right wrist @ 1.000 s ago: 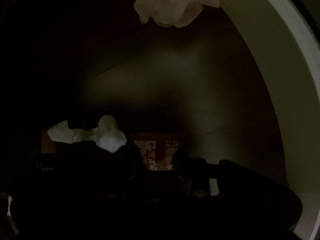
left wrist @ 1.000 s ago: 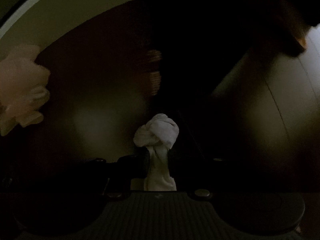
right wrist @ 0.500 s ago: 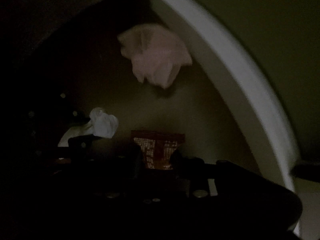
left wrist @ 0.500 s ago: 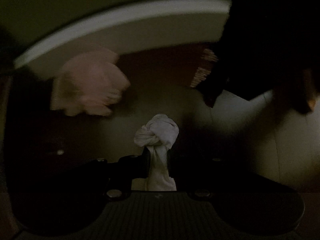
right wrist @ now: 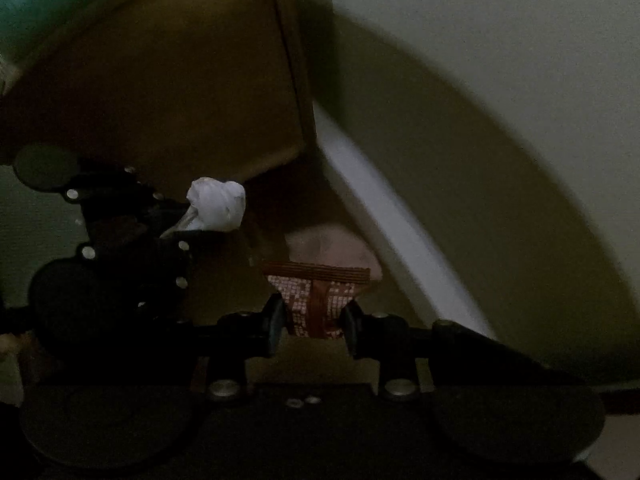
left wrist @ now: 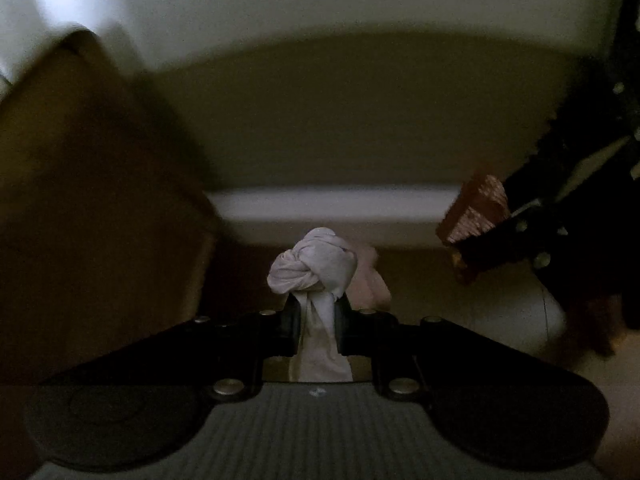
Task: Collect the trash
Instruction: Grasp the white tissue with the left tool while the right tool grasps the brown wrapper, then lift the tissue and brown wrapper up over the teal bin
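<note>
Dim light covers a pale wall with a white baseboard running along its foot and a brown cardboard box standing against it. Twisted white tissue sits pinched between the narrow-set fingers of the left gripper, its knotted end poking out past the tips, while the right gripper clamps a brown wrapper with a checked print, its jaws having just been closing onto it. Just beyond both held pieces, low near the baseboard, lies a crumpled pink tissue, blurred and partly hidden.
</note>
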{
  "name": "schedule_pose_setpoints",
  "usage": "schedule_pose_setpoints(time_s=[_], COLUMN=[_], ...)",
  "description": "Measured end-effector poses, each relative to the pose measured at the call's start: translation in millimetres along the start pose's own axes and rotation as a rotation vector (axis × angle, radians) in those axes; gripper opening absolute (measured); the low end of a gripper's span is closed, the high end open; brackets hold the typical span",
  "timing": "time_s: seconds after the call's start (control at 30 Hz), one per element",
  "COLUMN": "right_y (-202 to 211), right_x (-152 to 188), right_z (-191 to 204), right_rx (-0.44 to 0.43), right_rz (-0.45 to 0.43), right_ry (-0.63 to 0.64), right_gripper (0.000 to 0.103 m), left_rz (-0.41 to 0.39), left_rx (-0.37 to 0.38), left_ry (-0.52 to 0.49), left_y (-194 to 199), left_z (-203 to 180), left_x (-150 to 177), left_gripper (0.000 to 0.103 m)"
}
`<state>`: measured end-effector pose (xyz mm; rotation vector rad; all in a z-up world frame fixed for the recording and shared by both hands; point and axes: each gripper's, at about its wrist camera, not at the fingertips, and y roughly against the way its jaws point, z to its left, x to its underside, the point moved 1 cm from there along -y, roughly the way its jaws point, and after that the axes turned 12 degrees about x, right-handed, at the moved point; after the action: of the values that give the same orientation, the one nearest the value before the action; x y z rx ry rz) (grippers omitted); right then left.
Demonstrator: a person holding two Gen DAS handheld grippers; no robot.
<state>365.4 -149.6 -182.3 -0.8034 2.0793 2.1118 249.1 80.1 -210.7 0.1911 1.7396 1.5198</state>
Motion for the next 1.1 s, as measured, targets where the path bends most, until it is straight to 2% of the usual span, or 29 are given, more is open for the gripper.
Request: schedule_pose_setpoints(time_s=[0.27, 0.6, 0.87, 1.1], right_y=[117, 252, 331, 379], right_x=[-37, -66, -78, -103], right_z=[17, 51, 79, 105], right_rx=[0.004, -0.021, -0.040, -0.043], right_rz=[-0.208, -0.457, -0.610, -0.723], right_ry=[0.010, 0.042, 0.090, 0.133], right_gripper=[0.029, 0.029, 0.029, 0.029], left_rz=[-0.167, -0.353, -0.474, -0.545], left_rx=[-0.096, -0.210, -0.305, -0.358], left_ry=[0.125, 0.148, 0.151, 0.208], left_y=[117, 257, 358, 417], left_z=[24, 24, 25, 38], left_x=[-29, -41, -45, -47], left_gripper=[0.016, 0.016, 0.016, 0.016])
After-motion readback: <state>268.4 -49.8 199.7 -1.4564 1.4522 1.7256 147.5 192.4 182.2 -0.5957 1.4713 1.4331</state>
